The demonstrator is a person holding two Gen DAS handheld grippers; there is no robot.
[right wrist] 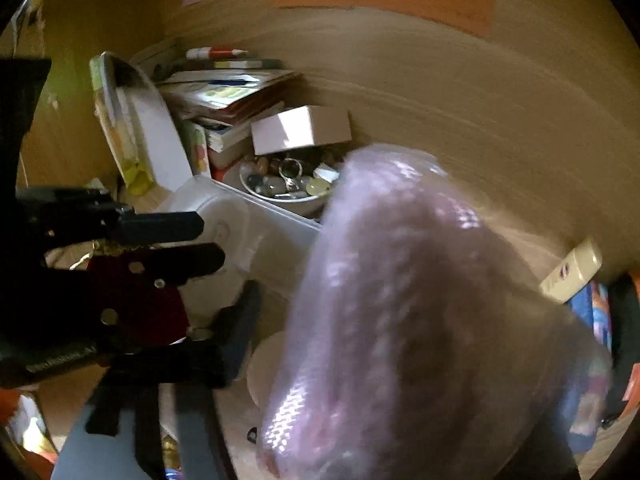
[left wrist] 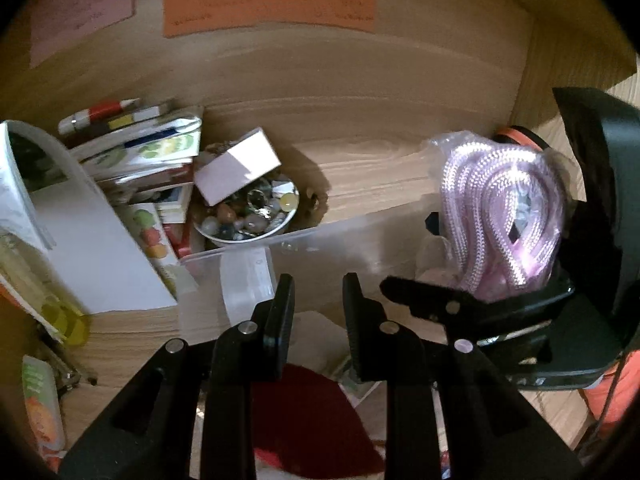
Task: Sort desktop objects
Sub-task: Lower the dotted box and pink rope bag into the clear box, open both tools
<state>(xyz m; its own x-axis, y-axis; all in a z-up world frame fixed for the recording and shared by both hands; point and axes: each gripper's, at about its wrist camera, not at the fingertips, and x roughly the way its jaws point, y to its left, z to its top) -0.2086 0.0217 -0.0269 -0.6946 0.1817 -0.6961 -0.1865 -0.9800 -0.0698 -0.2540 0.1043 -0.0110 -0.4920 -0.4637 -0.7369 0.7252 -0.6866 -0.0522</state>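
A clear bag of pink rope point(left wrist: 500, 208) hangs over the right end of a clear plastic box point(left wrist: 320, 236). In the right wrist view the bagged rope point(right wrist: 400, 300) is blurred and fills the middle. My right gripper point(right wrist: 360, 312) stands open around it. Its left finger point(right wrist: 240, 320) is apart from the bag; its right finger is hidden behind the rope. In the left wrist view one right finger point(left wrist: 424, 298) lies under the bag. My left gripper point(left wrist: 318, 312) is shut over the box with nothing between its fingers. It appears from the side as the left gripper point(right wrist: 208, 240).
A bowl of stones and beads point(left wrist: 248, 216) with a small white box point(left wrist: 238, 170) on it sits behind the clear box. Left of it lie stacked booklets point(left wrist: 140, 152), a marker point(left wrist: 100, 114) and white card point(left wrist: 92, 248). A dark red cloth point(left wrist: 304, 420) lies below my left gripper.
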